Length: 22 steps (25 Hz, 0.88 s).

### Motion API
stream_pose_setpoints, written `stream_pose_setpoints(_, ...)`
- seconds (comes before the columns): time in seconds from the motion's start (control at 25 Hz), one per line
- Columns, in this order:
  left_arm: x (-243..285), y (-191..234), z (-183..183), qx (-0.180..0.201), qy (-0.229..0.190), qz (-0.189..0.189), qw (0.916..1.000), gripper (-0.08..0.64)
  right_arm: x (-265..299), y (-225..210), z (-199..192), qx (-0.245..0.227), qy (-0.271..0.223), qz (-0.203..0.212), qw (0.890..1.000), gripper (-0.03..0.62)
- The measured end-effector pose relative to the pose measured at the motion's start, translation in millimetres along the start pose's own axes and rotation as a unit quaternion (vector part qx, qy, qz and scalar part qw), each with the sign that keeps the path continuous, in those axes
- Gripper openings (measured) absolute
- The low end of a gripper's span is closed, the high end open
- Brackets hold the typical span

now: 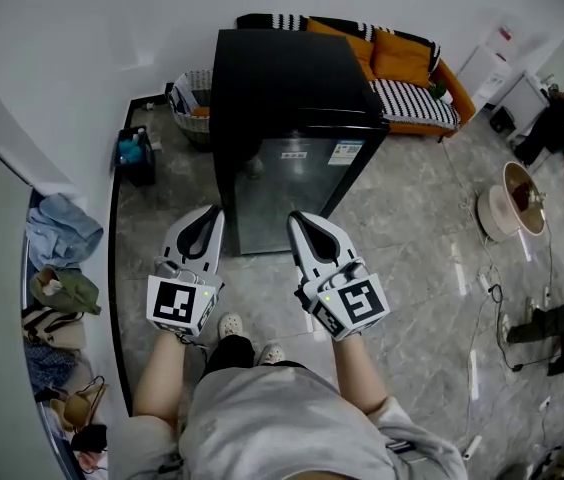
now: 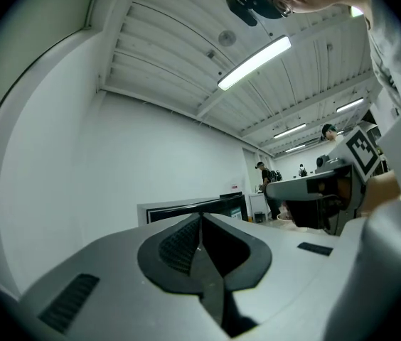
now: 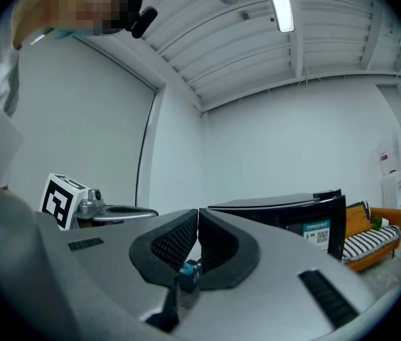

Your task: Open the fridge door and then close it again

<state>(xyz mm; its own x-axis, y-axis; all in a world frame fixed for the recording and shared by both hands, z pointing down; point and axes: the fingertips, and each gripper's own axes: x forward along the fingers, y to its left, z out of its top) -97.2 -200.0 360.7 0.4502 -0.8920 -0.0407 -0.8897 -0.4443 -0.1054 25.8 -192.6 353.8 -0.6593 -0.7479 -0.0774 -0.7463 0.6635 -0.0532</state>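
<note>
A small black fridge with a glass-fronted door stands on the floor against the white wall, its door closed. In the left gripper view the fridge shows low ahead, and the right gripper view has the fridge to the right of centre. My left gripper hovers just short of the door's left side, its jaws shut and empty. My right gripper is held beside it near the door's lower middle, also shut with nothing between the jaws. Neither touches the fridge.
An orange and striped sofa sits behind the fridge. A basket and a dark bin stand at its left. A round stool and cables lie on the right floor. Clothes and bags pile up at the left. A person sits far right.
</note>
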Motion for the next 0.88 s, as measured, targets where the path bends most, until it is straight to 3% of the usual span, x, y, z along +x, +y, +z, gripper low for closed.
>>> stream_pose_setpoints(0.48,48,64,-78,-0.01,0.062,-0.031,0.9975,0.017,39,-11,-14,0.016,0.016,-0.049,0.999,0.017)
stream_pose_setpoints(0.88,87,89,-162,-0.032,0.129,-0.07,0.9886,0.115,53,-16,-25,0.011,0.034,-0.082,0.996,0.017)
